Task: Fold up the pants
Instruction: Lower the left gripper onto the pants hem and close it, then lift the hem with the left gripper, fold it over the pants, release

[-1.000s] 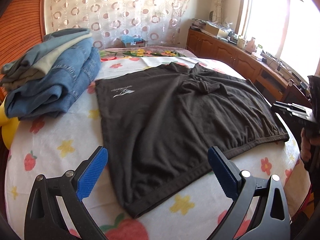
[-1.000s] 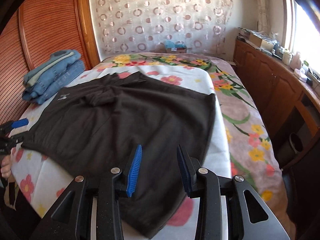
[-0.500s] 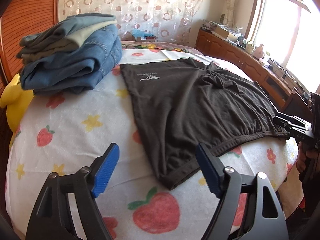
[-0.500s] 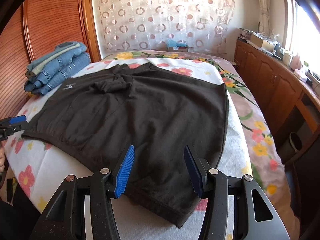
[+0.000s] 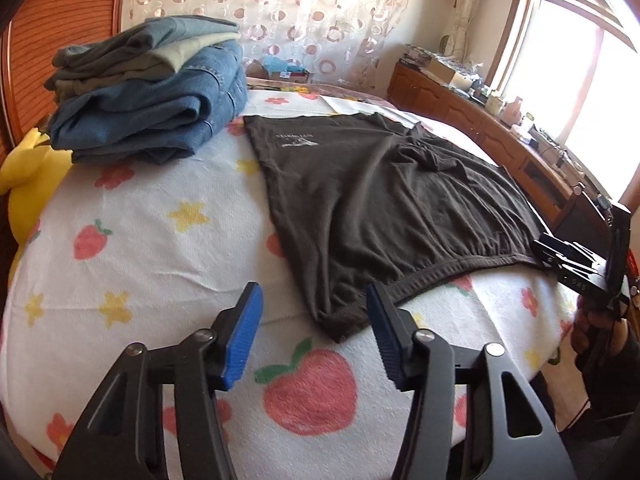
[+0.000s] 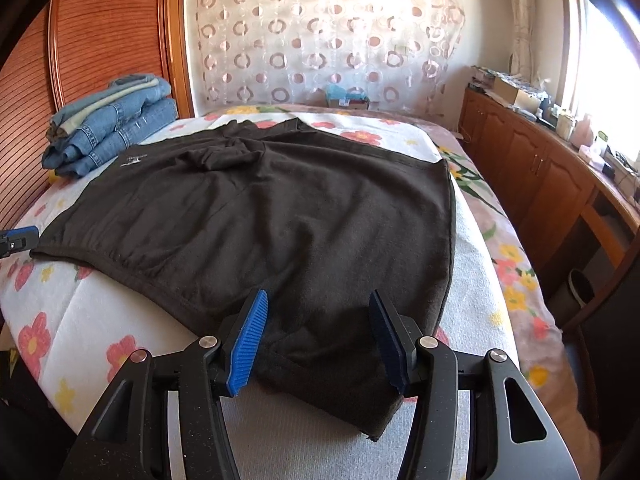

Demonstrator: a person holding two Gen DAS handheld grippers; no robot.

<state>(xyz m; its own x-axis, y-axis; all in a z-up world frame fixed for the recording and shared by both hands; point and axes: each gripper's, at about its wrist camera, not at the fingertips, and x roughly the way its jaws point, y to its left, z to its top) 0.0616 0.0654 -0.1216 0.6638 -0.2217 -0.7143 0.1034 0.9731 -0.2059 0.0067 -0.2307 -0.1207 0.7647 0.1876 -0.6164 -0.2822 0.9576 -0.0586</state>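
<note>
We hold the left gripper [image 5: 312, 336] spread at the near corner of the pants [image 5: 380, 200]; the right gripper [image 6: 316, 338] is spread over the opposite corner. Pants lie flat on the bed [image 5: 160, 240]. Folded jeans [image 5: 152, 108] sit beside them. The logo is illegible.

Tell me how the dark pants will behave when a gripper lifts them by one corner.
The dark pants look thin and soft, with gathers at the waistband, so they will probably drape limply. They lie flat across the bed cover, so most fabric would likely drag behind. They seem light and unlikely to slip from ribbed jaws.
</note>
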